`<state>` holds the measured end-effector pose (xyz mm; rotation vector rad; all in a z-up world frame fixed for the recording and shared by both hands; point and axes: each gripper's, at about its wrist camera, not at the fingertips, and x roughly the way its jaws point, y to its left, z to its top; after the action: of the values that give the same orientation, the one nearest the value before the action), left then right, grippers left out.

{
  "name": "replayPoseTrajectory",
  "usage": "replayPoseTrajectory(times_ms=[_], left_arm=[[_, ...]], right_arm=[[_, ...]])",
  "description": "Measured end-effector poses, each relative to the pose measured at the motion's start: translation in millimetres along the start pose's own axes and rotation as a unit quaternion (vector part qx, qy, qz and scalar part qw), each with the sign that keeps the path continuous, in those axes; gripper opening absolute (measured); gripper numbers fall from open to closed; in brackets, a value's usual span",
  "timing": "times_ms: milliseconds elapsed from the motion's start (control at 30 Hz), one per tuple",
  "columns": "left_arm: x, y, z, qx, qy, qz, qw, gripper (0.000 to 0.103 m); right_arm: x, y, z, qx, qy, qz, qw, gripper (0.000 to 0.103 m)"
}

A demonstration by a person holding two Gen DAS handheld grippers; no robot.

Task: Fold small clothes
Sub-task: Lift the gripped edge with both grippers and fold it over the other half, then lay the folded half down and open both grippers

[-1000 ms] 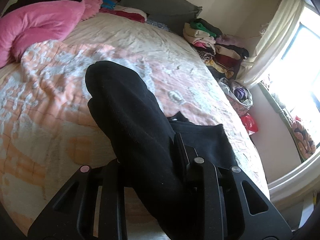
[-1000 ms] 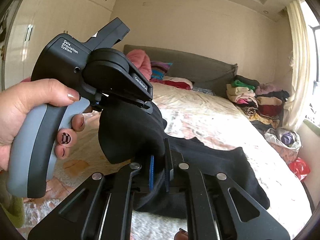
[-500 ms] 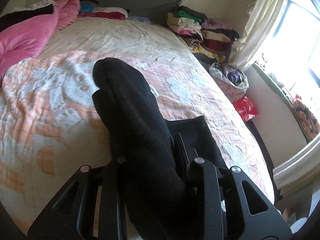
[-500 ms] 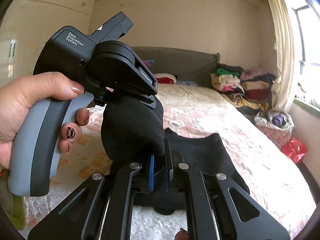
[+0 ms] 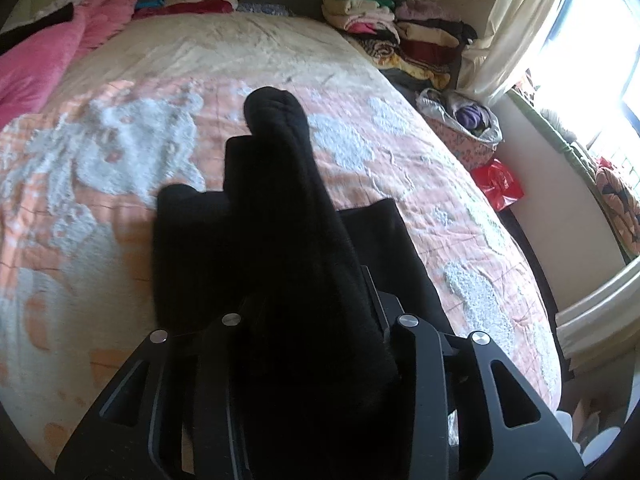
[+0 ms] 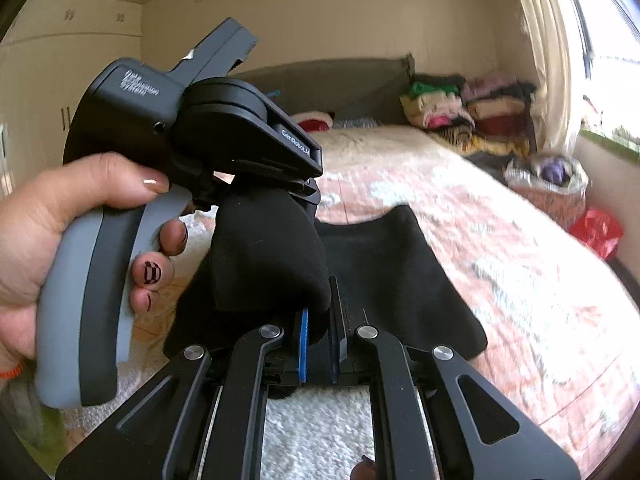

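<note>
A black sock (image 5: 280,208) runs up from between the fingers of my left gripper (image 5: 304,292) and covers most of them. The jaws are opening with the sock still wedged between them. In the right wrist view the same sock (image 6: 264,256) hangs bunched from my left gripper (image 6: 304,196), which a hand (image 6: 60,216) holds. My right gripper (image 6: 322,320) is shut on the sock's lower end, its blue pads pinching the fabric. A flat black garment (image 6: 400,264) lies on the bed just behind, and it shows to the right of the sock as the black garment (image 5: 384,248) in the left wrist view.
The bed (image 5: 400,160) has a peach and white quilt. A pink blanket (image 5: 48,48) lies at its far left. Stacked folded clothes (image 5: 400,28) sit at the far right corner by the curtain. A bag of clothes (image 5: 464,120) and a red bag (image 5: 496,180) stand beside the bed.
Both grippers have moved along the bed with the sock between them and come lower. A folded part of the sock now shows at the left in the left wrist view.
</note>
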<state>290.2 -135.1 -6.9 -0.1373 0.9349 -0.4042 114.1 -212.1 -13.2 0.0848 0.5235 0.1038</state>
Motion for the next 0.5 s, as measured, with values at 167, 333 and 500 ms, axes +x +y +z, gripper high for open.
replayPoseTrajectory(times_ms=[167,333,500], left_arm=[[20,-5,1,-0.004,0.007,-0.019,0.9998,0.053],[22,3,1,-0.051,0.004,-0.096,0.9940,0.079],[-6,29,-9,-0.086,-0.041,-0.098,0.9906,0.079]], right_arm=[[8,-17,-5,0.052,0.028,0.021,0.998,0.008],[18,-39,-9,0.107,0.050,0.049,0.992,0.011],[33,-81,-26,0.223,0.090,0.091,0.966,0.025]])
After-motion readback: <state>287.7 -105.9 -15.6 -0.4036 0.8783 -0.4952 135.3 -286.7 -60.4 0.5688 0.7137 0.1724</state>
